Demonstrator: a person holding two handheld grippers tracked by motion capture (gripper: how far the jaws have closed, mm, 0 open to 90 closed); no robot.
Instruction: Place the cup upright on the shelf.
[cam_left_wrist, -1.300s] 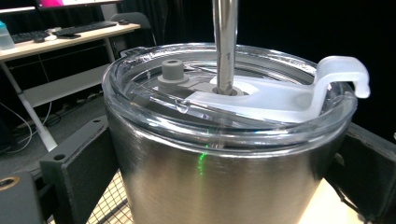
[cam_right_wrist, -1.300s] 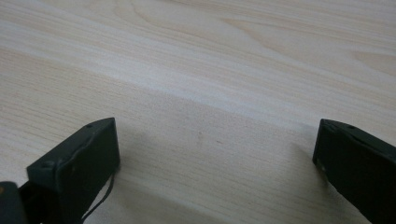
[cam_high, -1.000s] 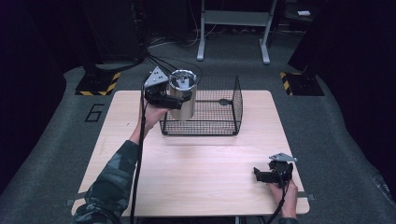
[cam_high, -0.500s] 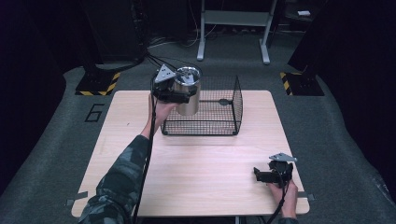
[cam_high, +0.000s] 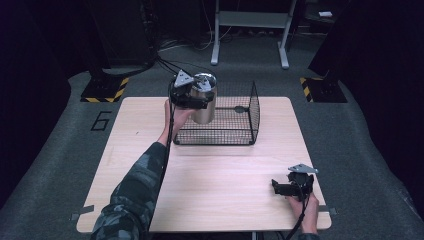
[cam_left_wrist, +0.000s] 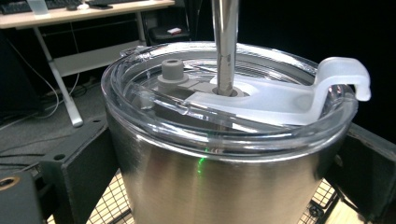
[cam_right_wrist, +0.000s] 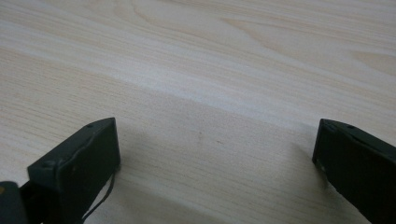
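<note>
Tumbler now over basket (upright)

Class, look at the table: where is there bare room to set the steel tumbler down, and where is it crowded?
Bare wood runs left of the wire basket and across the middle, between basket and near edge. The near right corner is taken by the right gripper. The far middle is crowded: the left gripper holds the tumbler at the basket's left end.

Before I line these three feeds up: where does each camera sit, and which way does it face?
High view: above the person's side, facing forward and down on the table; both forearms show.
Left gripper view: on the left gripper, facing the steel tumbler between its jaws.
Right gripper view: on the right gripper, facing bare tabletop.
Shared: tumbler and wire basket.
</note>
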